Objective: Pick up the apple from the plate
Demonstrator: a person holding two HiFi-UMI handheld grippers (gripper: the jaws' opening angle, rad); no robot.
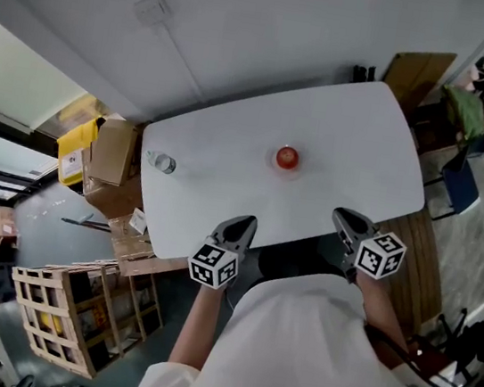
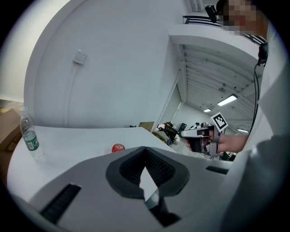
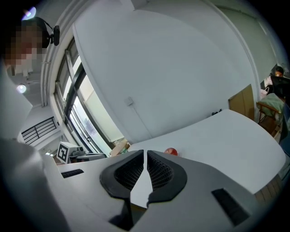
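Left tool (image 1: 239, 226) and right tool (image 1: 347, 219), jaws together, face the apple (image 1: 287, 157); bottle (image 1: 163, 163) stands well aside.

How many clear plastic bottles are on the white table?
1. The clear plastic bottle stands upright near the left end of the white table in the head view, well apart from the red apple. None seems hidden.

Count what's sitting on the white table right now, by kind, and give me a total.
Apple: 1
Plate: 1 (white, faint against the tabletop, under the apple)
Water bottle: 1
Total: 3
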